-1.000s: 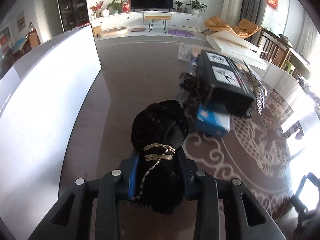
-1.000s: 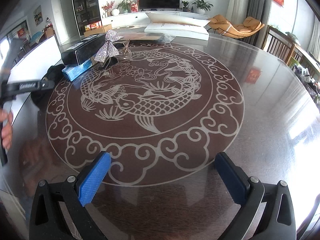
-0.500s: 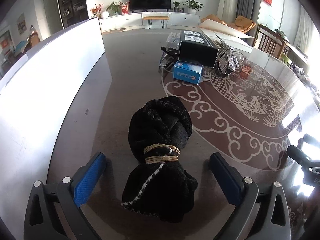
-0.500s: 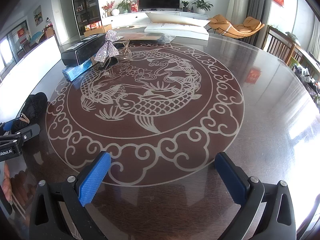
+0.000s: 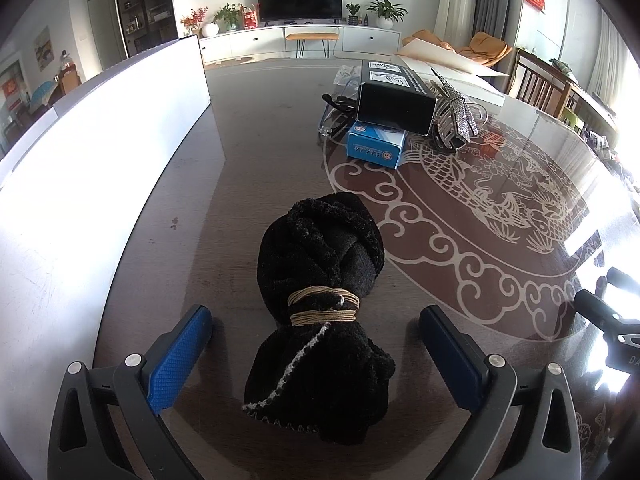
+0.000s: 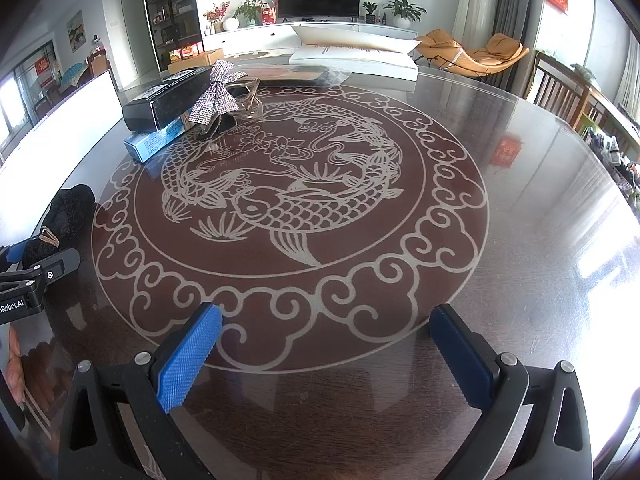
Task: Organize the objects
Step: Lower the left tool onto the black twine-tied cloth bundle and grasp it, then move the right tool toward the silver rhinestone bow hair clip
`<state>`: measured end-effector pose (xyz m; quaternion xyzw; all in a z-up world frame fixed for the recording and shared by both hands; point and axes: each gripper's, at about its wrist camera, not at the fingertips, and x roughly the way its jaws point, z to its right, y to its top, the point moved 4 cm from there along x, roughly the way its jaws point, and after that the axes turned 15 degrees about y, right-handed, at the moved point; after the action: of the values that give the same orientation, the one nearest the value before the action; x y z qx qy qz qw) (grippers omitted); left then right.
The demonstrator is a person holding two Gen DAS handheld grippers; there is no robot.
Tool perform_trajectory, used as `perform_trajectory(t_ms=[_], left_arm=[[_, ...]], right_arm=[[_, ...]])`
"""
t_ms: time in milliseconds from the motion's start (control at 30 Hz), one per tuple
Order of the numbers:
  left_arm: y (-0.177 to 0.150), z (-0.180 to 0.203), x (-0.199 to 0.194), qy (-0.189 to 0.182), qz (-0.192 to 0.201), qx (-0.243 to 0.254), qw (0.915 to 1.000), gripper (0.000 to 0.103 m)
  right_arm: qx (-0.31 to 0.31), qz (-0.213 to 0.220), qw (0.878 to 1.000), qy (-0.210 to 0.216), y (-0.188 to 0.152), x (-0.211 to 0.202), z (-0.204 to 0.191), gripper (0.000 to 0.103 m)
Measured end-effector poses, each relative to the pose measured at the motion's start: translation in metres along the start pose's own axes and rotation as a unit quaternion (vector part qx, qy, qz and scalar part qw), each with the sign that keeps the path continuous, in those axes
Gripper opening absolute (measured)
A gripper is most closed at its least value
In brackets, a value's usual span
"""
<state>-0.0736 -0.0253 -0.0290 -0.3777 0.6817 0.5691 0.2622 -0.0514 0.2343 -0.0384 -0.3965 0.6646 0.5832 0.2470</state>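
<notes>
A rolled black fleece bundle (image 5: 320, 300), tied round the middle with tan cord, lies on the dark round table (image 5: 256, 128). My left gripper (image 5: 316, 344) stands open around it, both blue pads well clear of the fabric. Seen from the right wrist, the same bundle (image 6: 70, 210) sits at the far left beside the left gripper's black body. My right gripper (image 6: 324, 352) is open over the table's near edge with nothing between its fingers. Farther back lie a black box (image 5: 394, 98) on a blue carton (image 5: 376, 144) and a glittery bow (image 5: 456, 114).
A white board (image 5: 100, 152) stands along the table's left side. White flat panels (image 6: 356, 54) rest at the far edge. A carp pattern (image 6: 288, 196) fills the table's middle. A hand (image 6: 14, 364) shows at the lower left. Chairs stand to the right.
The left gripper let go of the black bundle and opened wide; the bundle now rests on the table. The left hand shifted and has since stayed still. The right gripper has not moved.
</notes>
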Motion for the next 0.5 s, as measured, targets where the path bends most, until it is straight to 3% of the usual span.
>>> perform_trajectory(t_ms=[500], left_arm=[[-0.0002,-0.0002,0.0000,0.000,0.000,0.000,1.0000,0.103]], right_arm=[[0.000,0.000,1.000,0.000,0.0000,0.0000,-0.0001,0.103]])
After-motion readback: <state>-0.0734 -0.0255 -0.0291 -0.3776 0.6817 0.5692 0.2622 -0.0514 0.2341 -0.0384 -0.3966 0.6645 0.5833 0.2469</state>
